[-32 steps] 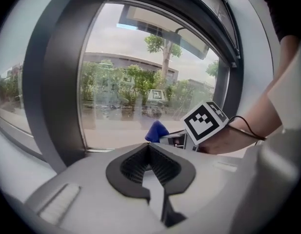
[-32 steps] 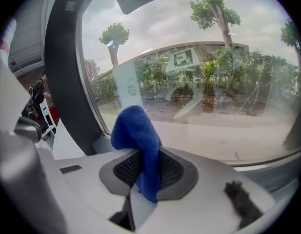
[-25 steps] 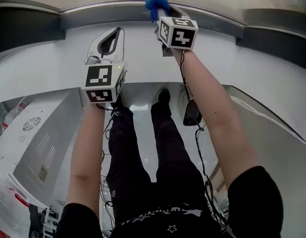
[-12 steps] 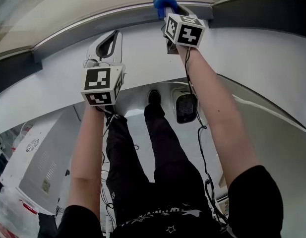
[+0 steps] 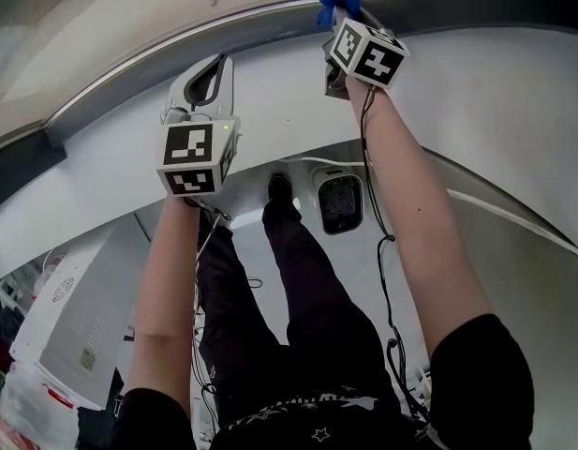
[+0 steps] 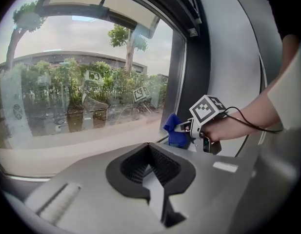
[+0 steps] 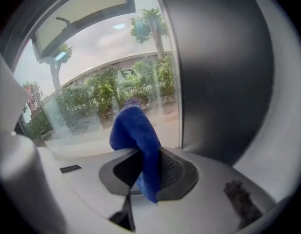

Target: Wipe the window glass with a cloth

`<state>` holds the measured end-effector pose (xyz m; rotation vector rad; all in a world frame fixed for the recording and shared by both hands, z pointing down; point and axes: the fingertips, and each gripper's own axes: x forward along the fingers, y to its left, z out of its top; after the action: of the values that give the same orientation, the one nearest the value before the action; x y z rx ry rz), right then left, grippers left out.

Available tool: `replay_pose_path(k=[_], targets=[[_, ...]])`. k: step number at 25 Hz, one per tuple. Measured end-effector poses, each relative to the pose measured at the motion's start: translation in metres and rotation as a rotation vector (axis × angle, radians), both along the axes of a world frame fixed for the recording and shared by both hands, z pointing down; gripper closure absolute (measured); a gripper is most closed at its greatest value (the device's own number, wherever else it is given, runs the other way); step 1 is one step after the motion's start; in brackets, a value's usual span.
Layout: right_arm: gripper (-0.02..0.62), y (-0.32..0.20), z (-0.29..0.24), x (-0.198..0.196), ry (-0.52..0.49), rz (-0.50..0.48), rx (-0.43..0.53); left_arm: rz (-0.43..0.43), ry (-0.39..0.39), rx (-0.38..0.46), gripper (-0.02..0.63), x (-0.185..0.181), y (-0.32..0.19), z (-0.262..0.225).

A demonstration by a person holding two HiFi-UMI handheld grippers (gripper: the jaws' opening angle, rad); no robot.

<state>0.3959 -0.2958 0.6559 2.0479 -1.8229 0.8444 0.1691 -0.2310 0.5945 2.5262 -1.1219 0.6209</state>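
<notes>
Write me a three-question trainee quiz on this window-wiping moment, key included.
1. Multiple choice: the blue cloth is held by A) the person's left side, B) the right side, C) neither.
2. True or false: the left gripper has a second cloth between its jaws.
3. Fill in: in the right gripper view, the dark frame post stands to the ___ of the cloth, with the window glass on the other side.

Key:
1. B: the right gripper has its jaws shut on the cloth.
2. False: nothing is between its jaws.
3. right
</notes>
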Motion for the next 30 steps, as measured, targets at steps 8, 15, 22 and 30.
replay_pose_path(k=[8,15,22,30], targets=[[0.518,0.032,-0.009,-0.001,-0.063,0.005,-0.003,-0.061,-0.025,0.016,0.597,0.001,0.018,-0.024],[0.518,0.065,-0.039,-0.028,-0.124,0.023,0.041,-0.088,-0.027,0.037,0.597,-0.028,0.053,-0.063],[0.518,0.100,-0.082,-0.081,-0.130,-0.018,0.099,-0.121,-0.018,0.090,0.597,-0.077,0.082,-0.100],[0.518,0.155,-0.159,-0.160,-0.096,-0.089,0.146,-0.169,0.046,0.112,0.597,-0.147,0.148,-0.153]])
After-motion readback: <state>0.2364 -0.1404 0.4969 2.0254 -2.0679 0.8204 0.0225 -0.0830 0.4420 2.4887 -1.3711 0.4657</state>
